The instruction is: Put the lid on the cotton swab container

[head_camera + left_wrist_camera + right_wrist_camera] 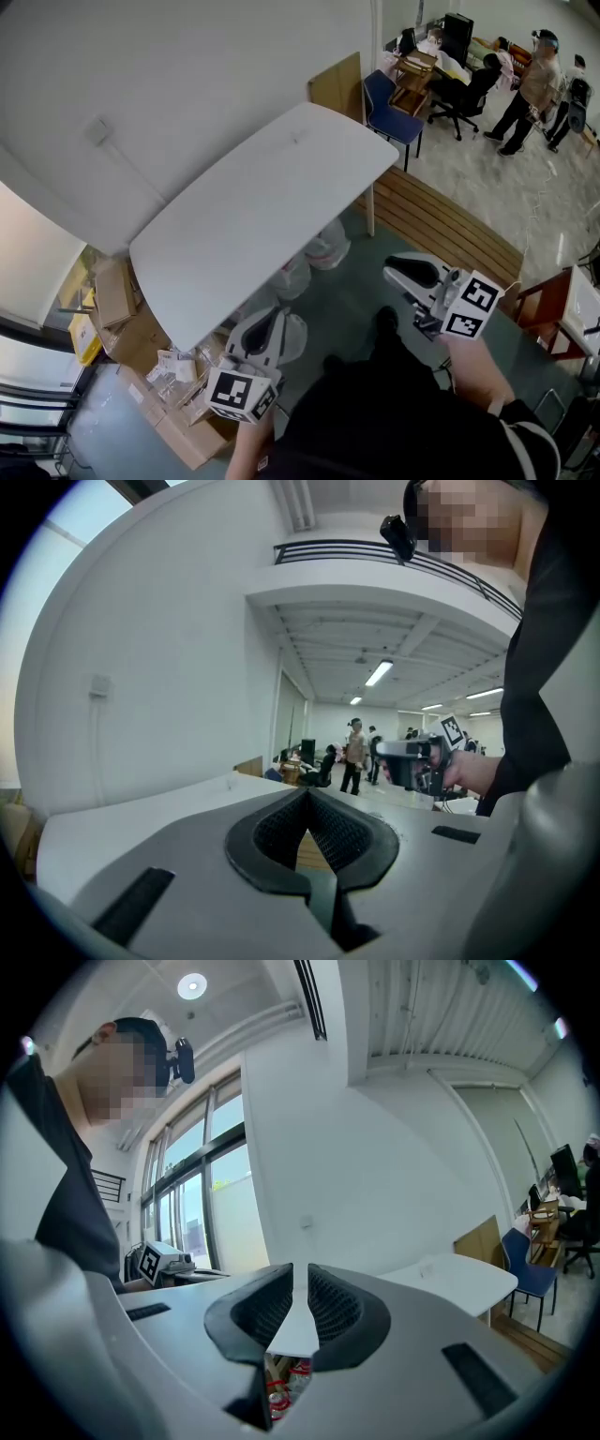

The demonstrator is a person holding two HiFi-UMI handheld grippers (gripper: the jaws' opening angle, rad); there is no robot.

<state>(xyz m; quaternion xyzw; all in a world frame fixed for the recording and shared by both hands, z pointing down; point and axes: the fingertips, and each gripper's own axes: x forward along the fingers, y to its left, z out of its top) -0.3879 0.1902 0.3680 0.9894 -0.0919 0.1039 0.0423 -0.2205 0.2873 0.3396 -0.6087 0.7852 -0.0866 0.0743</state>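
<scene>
No cotton swab container or lid shows in any view. The white table (281, 178) has a bare top. My left gripper (270, 319) is held low near the table's near corner, jaws shut with nothing between them; in the left gripper view its pads (281, 832) meet at the tip. My right gripper (401, 269) is held off the table's right side over the floor. In the right gripper view its jaws (300, 1271) are drawn together but for a thin slit, with nothing in them. Each gripper sees the other: the right gripper (412, 761) and the left gripper's marker cube (155, 1262).
Cardboard boxes (117, 295) and packets lie on the floor under the table's left end. White plastic bags (323, 248) sit beneath it. A blue chair (389, 98) stands behind the far corner, a slatted wooden bench (441, 220) to the right. People (534, 84) stand far off.
</scene>
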